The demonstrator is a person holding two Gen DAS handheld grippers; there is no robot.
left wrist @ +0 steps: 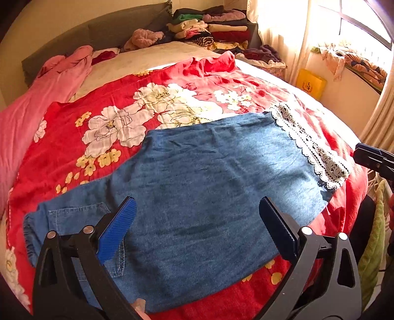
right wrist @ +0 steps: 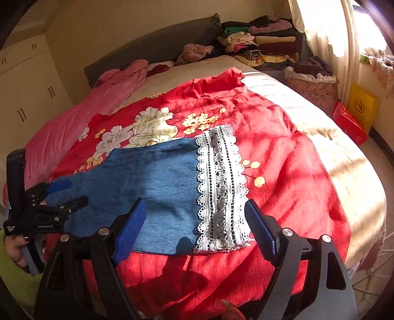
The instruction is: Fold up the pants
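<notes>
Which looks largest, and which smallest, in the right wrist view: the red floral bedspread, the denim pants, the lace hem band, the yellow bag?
1. Red floral bedspread
2. Denim pants
3. Lace hem band
4. Yellow bag

The bag stands farther from the camera, so its rank is unsure.

A grey headboard [right wrist: 157, 41] is set against the far wall; sunlight is admitted through the curtained window [left wrist: 354, 22] at right.

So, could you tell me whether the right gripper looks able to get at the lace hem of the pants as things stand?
Probably yes: the right gripper is open just above the lace hem of the pants, with nothing lying between them.
</notes>
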